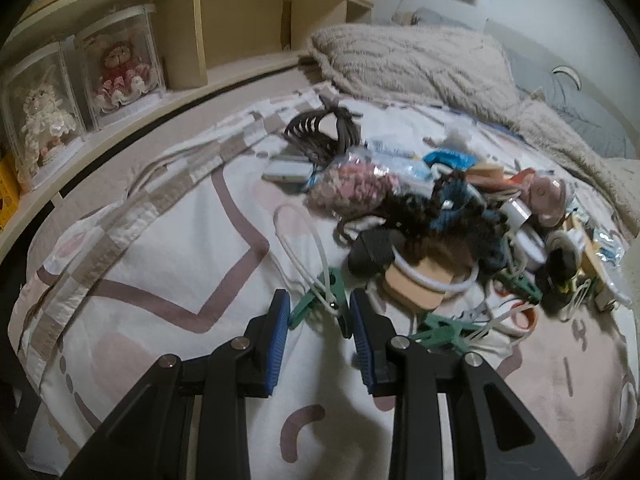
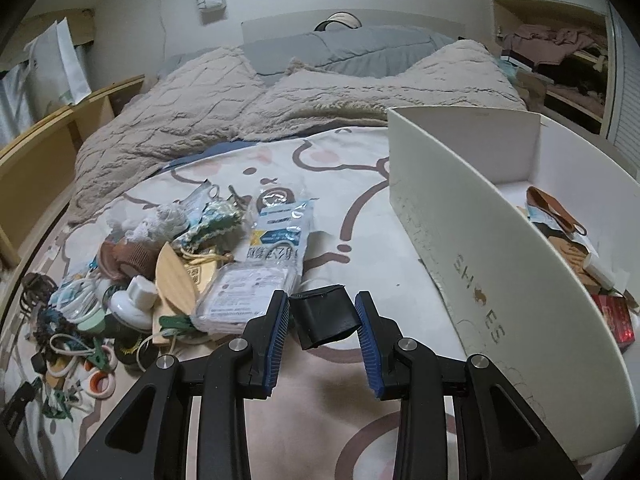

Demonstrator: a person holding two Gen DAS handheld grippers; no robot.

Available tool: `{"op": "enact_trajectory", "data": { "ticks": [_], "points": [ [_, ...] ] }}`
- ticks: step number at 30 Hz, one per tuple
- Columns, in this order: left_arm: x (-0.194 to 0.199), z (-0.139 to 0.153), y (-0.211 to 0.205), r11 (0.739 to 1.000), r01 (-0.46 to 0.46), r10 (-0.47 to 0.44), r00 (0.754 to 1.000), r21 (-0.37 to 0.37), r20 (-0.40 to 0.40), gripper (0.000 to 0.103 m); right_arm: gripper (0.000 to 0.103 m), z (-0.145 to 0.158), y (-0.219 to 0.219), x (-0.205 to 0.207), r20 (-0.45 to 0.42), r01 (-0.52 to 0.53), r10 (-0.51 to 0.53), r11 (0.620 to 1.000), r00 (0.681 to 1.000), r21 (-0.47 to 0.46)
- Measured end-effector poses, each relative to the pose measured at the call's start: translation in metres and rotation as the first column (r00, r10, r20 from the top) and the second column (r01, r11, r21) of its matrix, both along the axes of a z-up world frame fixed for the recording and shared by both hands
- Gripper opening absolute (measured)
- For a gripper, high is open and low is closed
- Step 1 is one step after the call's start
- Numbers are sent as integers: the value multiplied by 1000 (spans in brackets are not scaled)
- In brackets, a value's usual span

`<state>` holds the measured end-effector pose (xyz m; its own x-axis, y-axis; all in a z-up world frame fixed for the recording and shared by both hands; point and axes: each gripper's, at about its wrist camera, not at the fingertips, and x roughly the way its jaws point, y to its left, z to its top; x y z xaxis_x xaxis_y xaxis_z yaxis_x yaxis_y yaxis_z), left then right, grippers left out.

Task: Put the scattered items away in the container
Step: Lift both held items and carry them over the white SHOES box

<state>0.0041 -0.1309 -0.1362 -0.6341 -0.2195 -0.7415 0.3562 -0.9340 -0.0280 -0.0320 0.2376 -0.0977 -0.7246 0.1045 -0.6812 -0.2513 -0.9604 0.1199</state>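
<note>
1. The right tongs are closed on a small black pouch, gripped on both sides by the blue pads and held clear of the bed.
2. The white box, the container for this job, stands just to the right of the right tongs, its long wall marked "SHOES". A brown strap, a red packet and some paper items already lie inside, so I judge the tidying started but far from finished.
3. The pile of scattered things lies to the left of the right tongs: plastic packets, a wooden piece, white cords, tape rolls and green clips. Most of the work is left here.
4. The left tongs are at their narrowest, with a small gap between the pads. A green clip and a white cord lie just beyond the tips; whether the pads grip them I cannot tell.
5. Next, by my reckoning, the pouch goes rightward over the box wall.
</note>
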Motion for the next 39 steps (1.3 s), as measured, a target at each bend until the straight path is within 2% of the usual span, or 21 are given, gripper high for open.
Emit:
{"op": "enact_trajectory", "data": {
  "ticks": [4, 7, 10, 12, 14, 15, 23, 39],
  "points": [
    [-6, -12, -6, 999, -23, 21, 998, 32, 62, 31, 35, -2, -3, 0, 10, -13, 13, 1000, 1000, 0],
    [-7, -15, -3, 999, -15, 13, 997, 29, 72, 39, 35, -2, -4, 0, 13, -19, 20, 1000, 1000, -3],
    [-10, -17, 2, 1000, -6, 6, 997, -1, 81, 40, 35, -3, -5, 0, 17, -27, 27, 1000, 1000, -4],
    [-12, -18, 1, 1000, -1, 0, 997, 4, 81, 40, 35, -2, -6, 0, 18, -30, 30, 1000, 999, -4],
    [-13, -18, 1, 1000, 12, -12, 997, 10, 78, 30, 35, -2, -8, 0, 18, -33, 33, 999, 999, -5],
    [-14, -18, 1, 1000, 14, -14, 997, 11, 77, 30, 35, -1, -8, 0, 17, -34, 34, 999, 999, -6],
    [-6, -8, -2, 998, 19, -21, 999, 60, 32, 29, 35, 4, -4, 3, 0, -34, 34, 999, 999, -15],
    [16, 25, 27, 993, 82, -78, 995, 84, -60, 29, 35, 22, 0, 10, -49, -58, 57, 998, 997, -22]
  ]
}}
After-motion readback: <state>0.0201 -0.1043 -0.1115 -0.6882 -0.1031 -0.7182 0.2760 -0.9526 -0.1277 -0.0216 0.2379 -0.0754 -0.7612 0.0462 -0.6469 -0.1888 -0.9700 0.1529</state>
